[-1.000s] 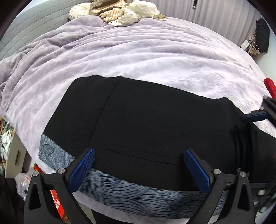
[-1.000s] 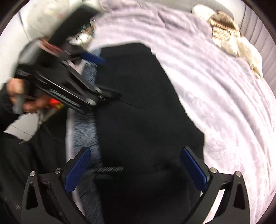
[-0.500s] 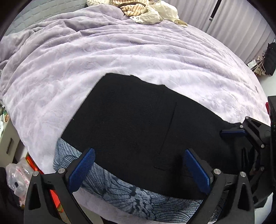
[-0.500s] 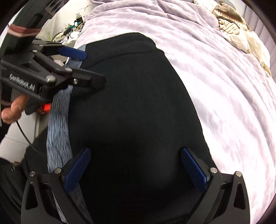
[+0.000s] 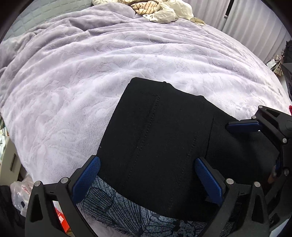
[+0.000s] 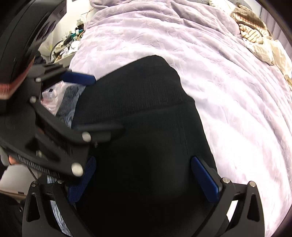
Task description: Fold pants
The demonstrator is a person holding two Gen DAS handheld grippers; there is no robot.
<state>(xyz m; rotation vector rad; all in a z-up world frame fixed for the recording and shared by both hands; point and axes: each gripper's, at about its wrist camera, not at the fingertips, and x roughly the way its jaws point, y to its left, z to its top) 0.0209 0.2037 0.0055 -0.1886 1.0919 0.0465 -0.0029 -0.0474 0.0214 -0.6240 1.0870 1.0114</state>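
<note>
Looking down both wrist cameras, I see the black knit pants [image 5: 164, 145] lying flat on the pale lilac plush bedspread [image 5: 91, 73], at the near edge of the bed, already doubled into a compact dark slab. A blue-grey patterned cloth [image 5: 113, 215] peeks out from under their near edge.

My left gripper [image 5: 146, 180] hangs over the near-left part of the slab with its blue pads spread wide and nothing between them. My right gripper [image 6: 144, 180] is likewise wide apart and empty, hovering over the near-right part. Each shows up at the side of the other's view, so the two are close together; whether the pads touch the cloth I cannot tell.

The relation that matters: in the left view the pants run away from the left gripper towards the far side, their seams [image 5: 147, 125] pointing roughly along that line, with the far edge ending well short of the heap of striped and cream laundry [image 5: 155, 9] at the head of the bed. In the right view the ribbed waistband end [image 6: 138, 82] lies far-left, nearer my left gripper.

I judge the fold is well along; any further fold would likely go across that long axis, and both grippers would first need to close on an edge.
</note>
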